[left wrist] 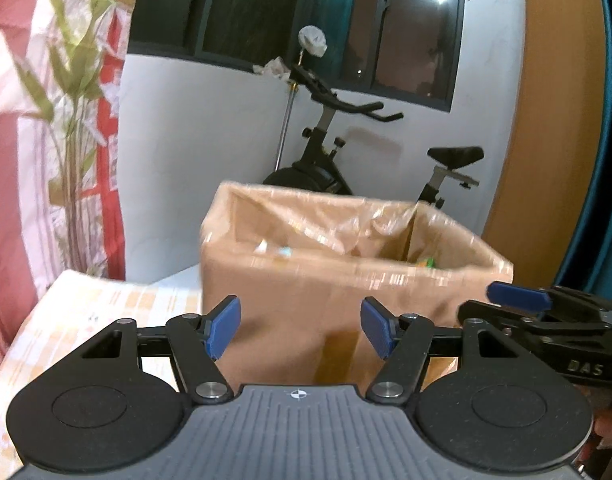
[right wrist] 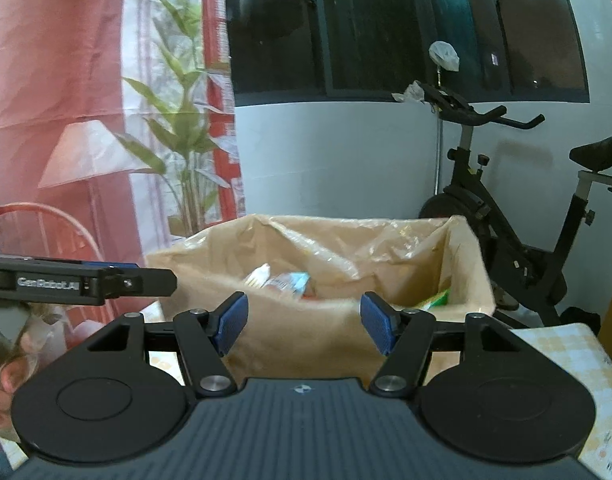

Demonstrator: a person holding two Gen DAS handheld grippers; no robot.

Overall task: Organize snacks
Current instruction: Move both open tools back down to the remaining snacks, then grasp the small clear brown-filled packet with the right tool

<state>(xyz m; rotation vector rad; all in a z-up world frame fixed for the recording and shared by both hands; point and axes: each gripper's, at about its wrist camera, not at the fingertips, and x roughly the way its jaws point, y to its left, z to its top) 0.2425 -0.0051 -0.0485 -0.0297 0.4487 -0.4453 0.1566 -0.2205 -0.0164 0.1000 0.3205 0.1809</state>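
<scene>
Both your left gripper (left wrist: pixel 300 328) and right gripper (right wrist: pixel 303 326) gape empty, so reaching in could snag the box's (right wrist: pixel 306 336) loose liner (right wrist: pixel 346 248) (snacks (right wrist: pixel 285 280) sit beneath).

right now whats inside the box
The box is lined with a clear plastic bag. Inside lie a few snack packets: white and light-blue ones near the middle and a green one at the right. The front wall hides anything lower down.
</scene>
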